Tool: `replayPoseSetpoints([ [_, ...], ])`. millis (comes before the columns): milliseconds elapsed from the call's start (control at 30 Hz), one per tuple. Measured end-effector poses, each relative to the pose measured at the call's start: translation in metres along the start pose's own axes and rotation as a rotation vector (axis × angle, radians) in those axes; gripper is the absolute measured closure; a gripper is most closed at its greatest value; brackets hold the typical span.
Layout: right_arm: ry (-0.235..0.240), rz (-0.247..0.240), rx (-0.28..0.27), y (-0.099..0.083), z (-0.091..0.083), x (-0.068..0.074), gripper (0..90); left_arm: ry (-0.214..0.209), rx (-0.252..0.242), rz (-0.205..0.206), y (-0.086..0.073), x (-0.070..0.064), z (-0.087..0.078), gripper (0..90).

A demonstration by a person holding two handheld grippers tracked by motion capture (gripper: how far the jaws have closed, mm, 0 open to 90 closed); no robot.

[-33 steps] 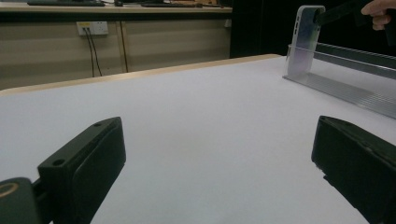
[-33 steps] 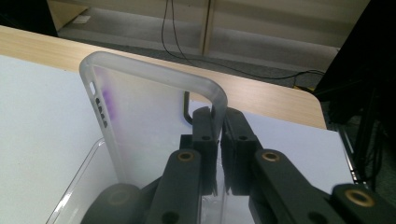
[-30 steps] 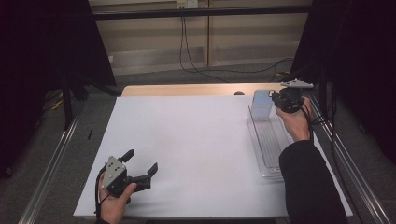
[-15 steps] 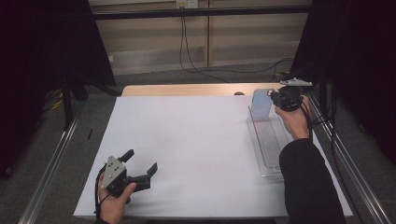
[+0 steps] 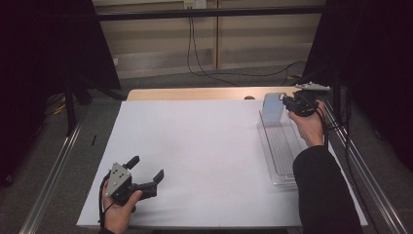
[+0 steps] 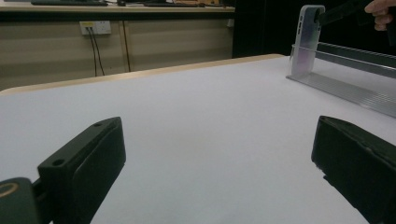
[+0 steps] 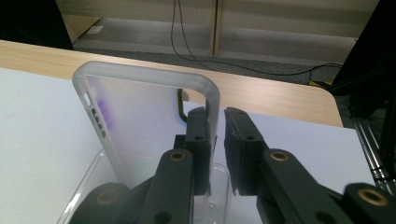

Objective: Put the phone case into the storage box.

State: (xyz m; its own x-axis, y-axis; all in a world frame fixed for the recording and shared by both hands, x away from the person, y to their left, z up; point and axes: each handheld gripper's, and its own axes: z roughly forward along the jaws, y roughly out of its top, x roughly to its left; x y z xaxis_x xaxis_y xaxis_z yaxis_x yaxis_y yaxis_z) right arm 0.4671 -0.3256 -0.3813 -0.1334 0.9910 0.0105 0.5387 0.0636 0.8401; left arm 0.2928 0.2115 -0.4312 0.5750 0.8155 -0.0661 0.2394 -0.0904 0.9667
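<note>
Phone case (image 7: 140,121) upright, long axis vertical, in tray (image 5: 280,151); right gripper (image 7: 215,140) fingers clamped on its edge; left gripper (image 5: 146,175) fingers apart.

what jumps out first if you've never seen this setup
Probably the clear phone case standing upright at the far right of the white table, its edge pinched by the right gripper over a clear tray. Next, the left gripper resting wide open at the near left corner.

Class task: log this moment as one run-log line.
right gripper: shut on phone case | case: upright in clear tray | left gripper: open, idle on table
</note>
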Motion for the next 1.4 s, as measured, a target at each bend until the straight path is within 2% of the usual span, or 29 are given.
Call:
replayPoseSetpoints([
  [133,0.013,0.017,-0.008,0.0,-0.002,-0.003,76.3,0.001,0.004,0.005,0.0,0.0,0.0,2.9],
  [233,0.025,0.03,-0.01,-0.001,-0.004,-0.004,71.1,0.003,0.004,0.001,0.0,0.0,0.001,2.9],
  [400,0.026,0.036,-0.013,-0.003,-0.006,-0.007,63.8,0.009,0.013,-0.004,0.0,0.0,0.002,2.9],
  [567,0.021,0.043,-0.023,-0.006,-0.01,-0.01,58.2,0.013,0.001,-0.014,0.0,0.0,0.004,3.0],
  [767,0.03,0.041,-0.032,-0.009,-0.013,-0.007,43.4,0.015,0.002,0.0,0.001,0.001,0.001,3.3],
  [800,0.039,0.043,-0.036,-0.01,-0.013,-0.006,41.9,0.014,0.001,-0.009,0.0,0.001,0.0,3.2],
  [867,0.037,0.029,-0.045,-0.01,-0.014,-0.004,34.8,0.016,-0.007,-0.002,0.0,0.002,-0.002,3.2],
  [967,0.042,0.024,-0.068,-0.011,-0.016,0.0,25.6,0.017,-0.015,-0.012,0.001,0.001,-0.004,3.2],
  [1033,0.045,0.033,-0.076,-0.01,-0.017,0.001,17.1,0.017,-0.017,-0.009,0.001,0.002,-0.004,3.2],
  [1167,0.051,0.036,-0.075,-0.011,-0.018,0.002,5.9,0.017,-0.02,-0.01,0.001,0.001,-0.006,3.2],
  [1300,0.035,0.035,-0.075,-0.013,-0.021,0.004,6.9,0.016,-0.021,-0.003,0.002,0.002,-0.006,3.2],
  [1400,0.021,0.037,-0.094,-0.015,-0.022,0.004,6.3,0.015,-0.022,-0.005,0.002,0.001,-0.006,3.2],
])
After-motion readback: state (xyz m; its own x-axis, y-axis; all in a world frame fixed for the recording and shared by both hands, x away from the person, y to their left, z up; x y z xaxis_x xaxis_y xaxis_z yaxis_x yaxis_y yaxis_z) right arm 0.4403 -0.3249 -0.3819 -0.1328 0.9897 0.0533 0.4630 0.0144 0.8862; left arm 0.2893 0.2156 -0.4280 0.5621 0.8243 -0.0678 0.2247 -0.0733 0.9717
